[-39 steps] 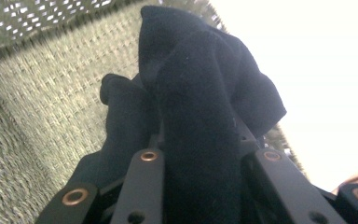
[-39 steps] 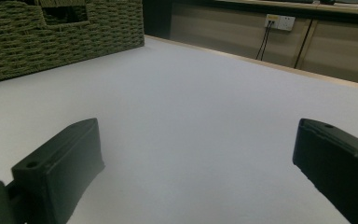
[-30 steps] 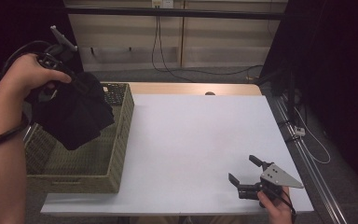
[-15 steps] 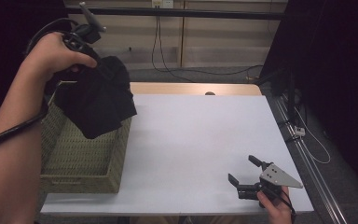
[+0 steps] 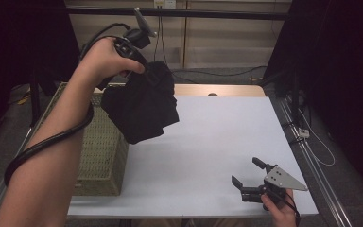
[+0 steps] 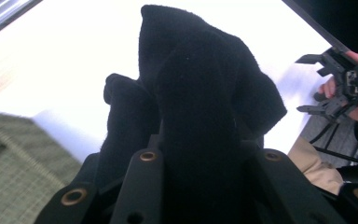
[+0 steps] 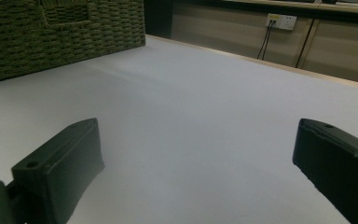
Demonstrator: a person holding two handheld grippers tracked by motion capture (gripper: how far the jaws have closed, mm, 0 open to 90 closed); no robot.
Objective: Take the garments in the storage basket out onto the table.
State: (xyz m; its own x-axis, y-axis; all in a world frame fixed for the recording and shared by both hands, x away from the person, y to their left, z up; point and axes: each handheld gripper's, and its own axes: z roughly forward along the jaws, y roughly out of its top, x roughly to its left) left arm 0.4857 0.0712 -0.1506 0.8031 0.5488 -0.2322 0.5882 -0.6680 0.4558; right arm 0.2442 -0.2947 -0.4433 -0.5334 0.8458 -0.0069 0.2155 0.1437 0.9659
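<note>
The left gripper (image 5: 139, 47) is up in the air, its fingers pinching a bunched black cloth (image 5: 142, 106) that hangs over the edge of the woven basket (image 5: 99, 151) nearest the white desk (image 5: 208, 142). In the left gripper view the cloth (image 6: 196, 107) is wadded thick between the black fingers (image 6: 142, 186), with loose lobes spilling out to either side of them.

My worry is that grip. It has a lump of folds rather than a clean edge, so a fold could slide free and the whole cloth drop, half into the basket, half onto the desk beside it. A low-hanging corner could also catch on the basket's rim and tug the basket along.

The right gripper (image 5: 250, 182) rests on the desk well away from the basket, near the desk's front corner, fingers spread with nothing between them. If the cloth lands crumpled beside the basket, it has a long reach to help.
</note>
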